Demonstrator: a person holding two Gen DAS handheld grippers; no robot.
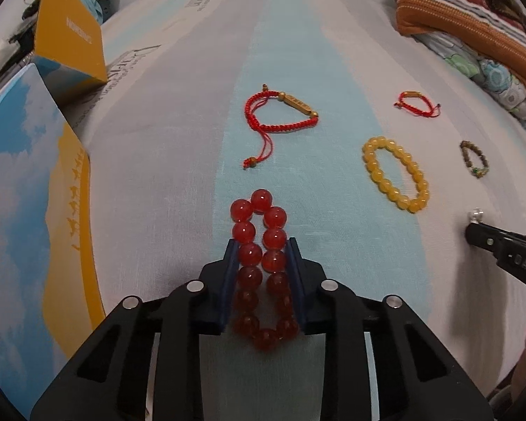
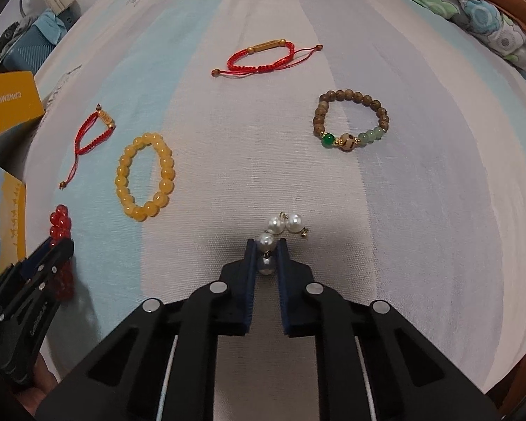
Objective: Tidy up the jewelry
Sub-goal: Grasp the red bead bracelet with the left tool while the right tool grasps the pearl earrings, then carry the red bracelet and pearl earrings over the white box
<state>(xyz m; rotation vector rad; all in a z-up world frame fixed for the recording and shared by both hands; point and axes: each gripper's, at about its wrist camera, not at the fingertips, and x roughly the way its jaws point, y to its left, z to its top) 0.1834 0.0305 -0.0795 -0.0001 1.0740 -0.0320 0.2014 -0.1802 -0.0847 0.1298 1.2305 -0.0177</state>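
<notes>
Between the blue pads of our left claw (image 1: pixel 262 251) lies the bracelet of large round red beads (image 1: pixel 261 266), squeezed into a narrow double row on the pale striped bedsheet (image 1: pixel 157 193), with the pads pressing on both rows. Our right claw (image 2: pixel 265 254) is clamped on the small cluster of white pearl pieces with tiny gold fittings (image 2: pixel 275 236); only the nearer pearls sit between the pads, while two others lie just beyond the tips.

We judge the pearl grip the weaker one. Round, glossy pearls pinched close to the tips could roll out as we lift, and the pearls outside the pads may hang loose or stay behind if they are not joined; we cannot tell whether they are.

The red beads could also slip, since the pads meet smooth curved surfaces and the far loop hangs free past the tips, ready to swing.

Nearby, the yellow translucent bead bracelet (image 2: pixel 145 176) lies between the two claws, so a dragged strand could snag it. The blue-and-yellow printed cardboard box (image 1: pixel 35 175) stands to our left, the likely destination, and a swinging loop could catch its edge.
</notes>
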